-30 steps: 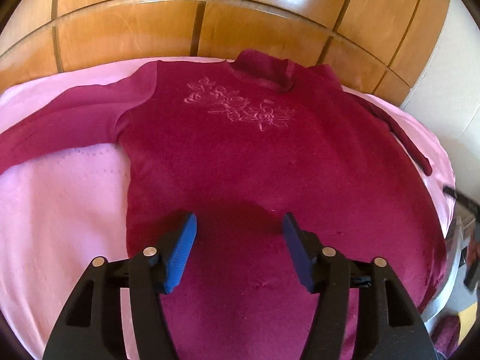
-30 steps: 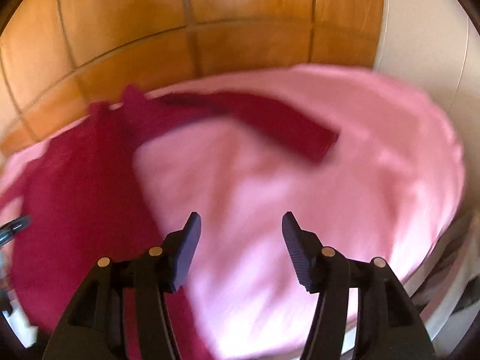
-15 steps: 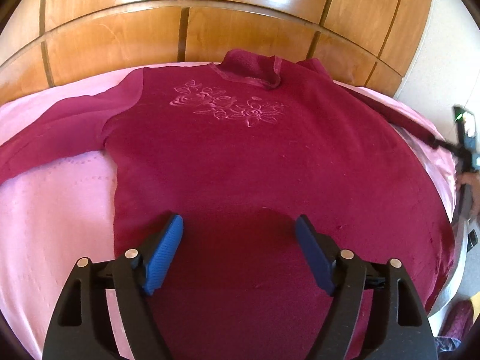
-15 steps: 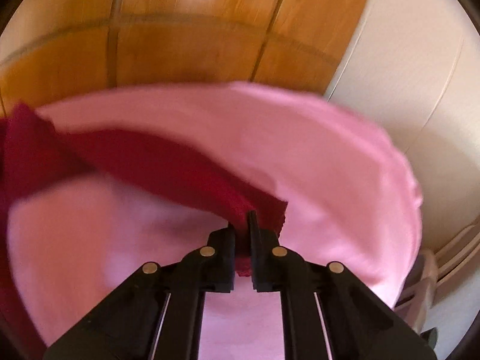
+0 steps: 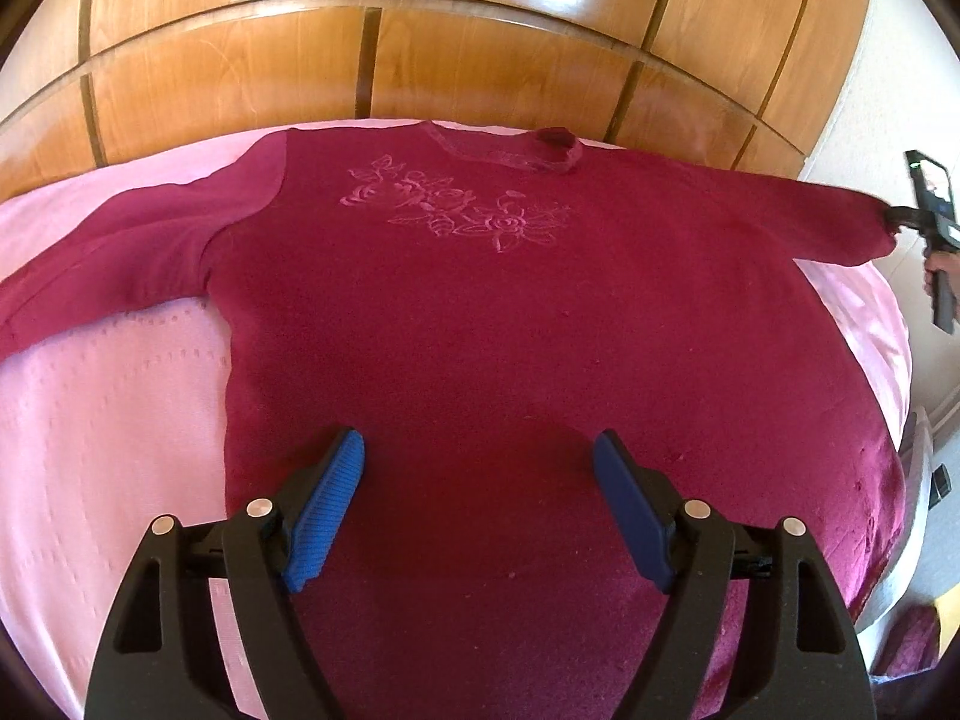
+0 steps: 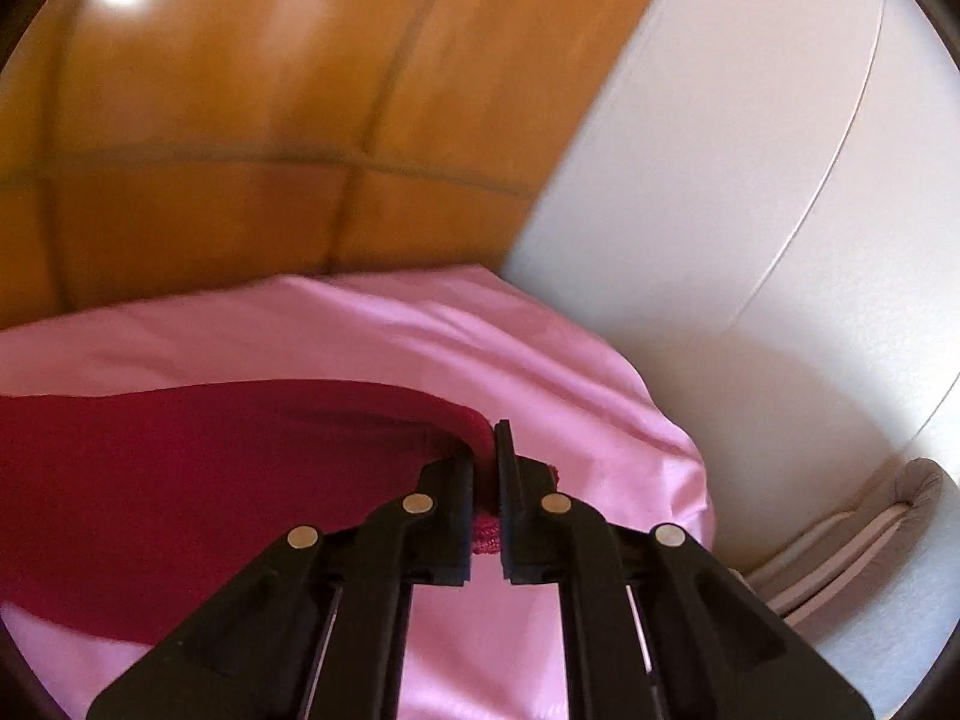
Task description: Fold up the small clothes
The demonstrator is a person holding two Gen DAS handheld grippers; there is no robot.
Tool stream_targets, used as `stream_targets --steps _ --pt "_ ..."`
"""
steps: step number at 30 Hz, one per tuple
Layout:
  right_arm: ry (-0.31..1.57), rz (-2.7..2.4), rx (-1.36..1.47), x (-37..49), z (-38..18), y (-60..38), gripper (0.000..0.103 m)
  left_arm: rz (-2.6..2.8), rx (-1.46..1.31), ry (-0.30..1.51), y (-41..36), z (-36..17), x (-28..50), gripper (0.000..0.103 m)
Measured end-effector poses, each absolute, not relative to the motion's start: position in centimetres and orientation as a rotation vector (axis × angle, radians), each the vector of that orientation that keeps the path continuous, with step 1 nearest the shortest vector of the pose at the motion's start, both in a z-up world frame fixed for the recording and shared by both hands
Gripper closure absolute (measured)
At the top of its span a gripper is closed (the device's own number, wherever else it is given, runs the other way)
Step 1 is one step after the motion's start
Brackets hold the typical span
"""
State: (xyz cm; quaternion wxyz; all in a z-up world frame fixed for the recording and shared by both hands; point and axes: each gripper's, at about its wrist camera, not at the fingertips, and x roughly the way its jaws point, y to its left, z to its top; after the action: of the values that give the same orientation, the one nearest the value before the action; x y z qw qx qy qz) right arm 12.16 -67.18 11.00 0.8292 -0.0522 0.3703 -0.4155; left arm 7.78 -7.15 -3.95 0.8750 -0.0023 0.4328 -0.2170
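Note:
A dark red sweater (image 5: 510,324) with embroidered flowers lies front up on a pink bedspread (image 5: 108,432). Its left sleeve (image 5: 120,264) lies spread to the left. My left gripper (image 5: 477,468) is open and empty, hovering over the sweater's lower middle. My right gripper (image 6: 485,462) is shut on the cuff of the right sleeve (image 6: 180,480) and holds it stretched out past the bed's right edge. In the left wrist view the right gripper (image 5: 900,217) shows at the far right, with the sleeve (image 5: 798,216) pulled taut toward it.
A wooden panelled headboard (image 5: 420,60) runs along the back of the bed. A white wall (image 6: 750,180) stands to the right. The bed's right edge (image 6: 672,438) drops off near my right gripper, with a grey padded thing (image 6: 888,510) below.
My right gripper closed on the right sleeve's cuff and pulled it out to the right, straightening the sleeve. The left gripper opened a little wider and stayed over the sweater's lower part.

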Motion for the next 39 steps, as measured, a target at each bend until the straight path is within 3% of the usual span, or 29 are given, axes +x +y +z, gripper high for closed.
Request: stream_targets --steps 4,7,9,11,16,18,23,30,35,37,38,39 --pt "0.849 -0.941 -0.126 16.1 8.4 -69.2 0.098 -0.444 0.007 0.908 -7.3 -4.0 7.8 0.025" --pt "0.882 -0.936 -0.117 17.0 6.6 -69.7 0.089 -0.439 0.024 0.911 -7.5 -4.0 7.8 0.024" --pt "0.871 -0.905 -0.086 17.1 5.8 -69.1 0.05 -0.437 0.033 0.911 -7.6 -4.0 7.8 0.022" --pt "0.811 -0.842 -0.032 16.0 5.9 -67.6 0.041 -0.438 0.034 0.909 -7.6 -4.1 7.8 0.02" --pt "0.776 -0.503 0.134 12.0 5.2 -61.2 0.044 -0.434 0.036 0.898 -7.7 -4.2 7.6 0.018" --pt "0.845 -0.231 0.306 9.8 3.8 -57.6 0.054 -0.433 0.029 0.903 -7.6 -4.1 7.6 0.018" --pt "0.968 0.186 0.58 5.5 0.6 -51.1 0.057 -0.389 -0.043 0.908 -5.2 -2.8 6.5 0.018" --pt "1.13 0.35 0.526 -0.9 -1.3 -45.1 0.057 -0.318 -0.138 0.981 1.1 -3.2 2.7 0.018" --pt "1.165 0.346 0.487 -4.7 -1.8 -44.7 0.057 -0.356 -0.103 0.994 2.4 -4.0 -0.6 0.031" --pt "1.178 0.327 0.486 -5.7 -2.3 -44.8 0.06 -0.415 -0.114 0.995 1.8 -3.8 -1.4 0.041" --pt "1.182 0.322 0.477 -5.6 -2.5 -45.1 0.064 -0.436 -0.109 0.994 1.5 -3.7 -1.6 0.046" --pt "1.185 0.312 0.465 -5.7 -2.6 -45.1 0.071 -0.47 -0.097 0.996 0.9 -3.7 -1.8 0.063"
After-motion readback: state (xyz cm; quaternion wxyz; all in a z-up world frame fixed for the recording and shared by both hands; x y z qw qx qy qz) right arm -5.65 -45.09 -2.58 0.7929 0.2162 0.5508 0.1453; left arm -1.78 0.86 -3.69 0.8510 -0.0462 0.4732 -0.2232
